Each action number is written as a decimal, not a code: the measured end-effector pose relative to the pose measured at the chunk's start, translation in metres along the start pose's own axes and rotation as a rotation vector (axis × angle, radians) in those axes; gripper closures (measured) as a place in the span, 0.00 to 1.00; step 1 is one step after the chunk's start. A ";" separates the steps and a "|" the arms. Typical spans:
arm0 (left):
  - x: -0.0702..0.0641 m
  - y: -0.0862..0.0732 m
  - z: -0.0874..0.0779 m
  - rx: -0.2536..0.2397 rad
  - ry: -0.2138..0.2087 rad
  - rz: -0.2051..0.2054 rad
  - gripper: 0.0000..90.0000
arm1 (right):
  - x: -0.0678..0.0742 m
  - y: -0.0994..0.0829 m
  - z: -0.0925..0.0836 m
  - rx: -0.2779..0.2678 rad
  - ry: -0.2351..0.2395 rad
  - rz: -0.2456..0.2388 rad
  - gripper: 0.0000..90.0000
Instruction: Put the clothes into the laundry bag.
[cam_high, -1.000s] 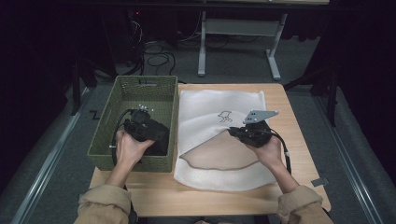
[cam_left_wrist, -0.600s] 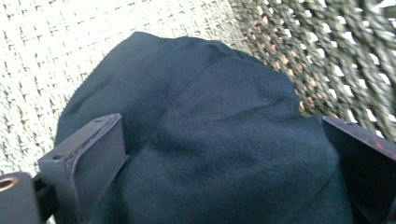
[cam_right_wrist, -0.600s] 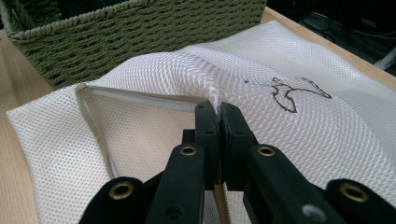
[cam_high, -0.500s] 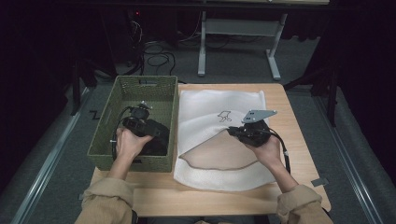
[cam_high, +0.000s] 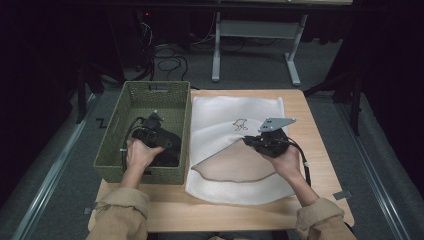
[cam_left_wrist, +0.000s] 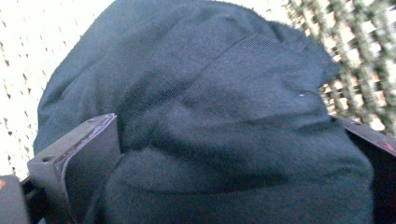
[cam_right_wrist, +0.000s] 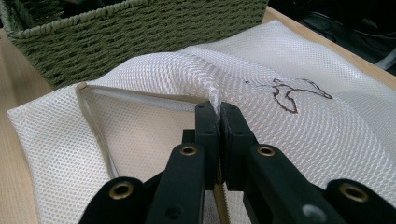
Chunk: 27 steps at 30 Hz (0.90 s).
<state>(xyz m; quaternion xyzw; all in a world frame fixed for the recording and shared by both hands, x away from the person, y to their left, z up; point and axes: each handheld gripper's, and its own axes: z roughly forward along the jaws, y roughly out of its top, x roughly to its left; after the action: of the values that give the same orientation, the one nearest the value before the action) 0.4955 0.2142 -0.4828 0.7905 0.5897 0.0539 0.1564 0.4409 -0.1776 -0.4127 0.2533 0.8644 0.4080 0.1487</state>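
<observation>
A white mesh laundry bag (cam_high: 220, 107) (cam_right_wrist: 336, 140) with a small bird outline (cam_high: 240, 124) lies on the wooden table (cam_high: 312, 125). My right gripper (cam_high: 248, 141) (cam_right_wrist: 218, 109) is shut on the bag's upper layer beside the brown-trimmed mouth (cam_high: 227, 175) and lifts it, so the mouth gapes. To the left stands a green woven basket (cam_high: 155, 86) (cam_right_wrist: 140, 28). My left gripper (cam_high: 167, 144) (cam_left_wrist: 224, 140) reaches down into it. Its jaws stand wide apart around a bunched dark navy cloth (cam_high: 172, 152) (cam_left_wrist: 210, 84) that bulges between them.
The basket's near wall (cam_high: 140, 172) stands just in front of my left hand. Bare table runs along the front edge (cam_high: 225, 215) and to the right of the bag. Cables and a desk frame (cam_high: 255, 30) lie on the floor beyond the table.
My left hand has moved lower into the basket and toward its near right corner, onto the dark cloth. The right gripper has kept still on the mesh bag.
</observation>
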 end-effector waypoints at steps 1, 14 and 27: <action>0.000 0.000 0.002 0.014 0.009 -0.003 0.01 | 0.000 0.000 0.000 -0.002 0.000 -0.002 0.98; 0.003 0.000 0.027 0.126 0.044 -0.081 0.00 | 0.001 0.002 0.001 0.008 -0.007 -0.008 0.98; -0.001 0.004 0.028 0.197 0.033 -0.116 0.16 | 0.004 0.008 0.005 0.009 -0.009 -0.027 0.98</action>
<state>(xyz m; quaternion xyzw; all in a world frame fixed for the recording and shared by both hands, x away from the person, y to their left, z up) 0.5062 0.2066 -0.5078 0.7655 0.6395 -0.0007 0.0710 0.4425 -0.1686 -0.4099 0.2441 0.8690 0.4009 0.1568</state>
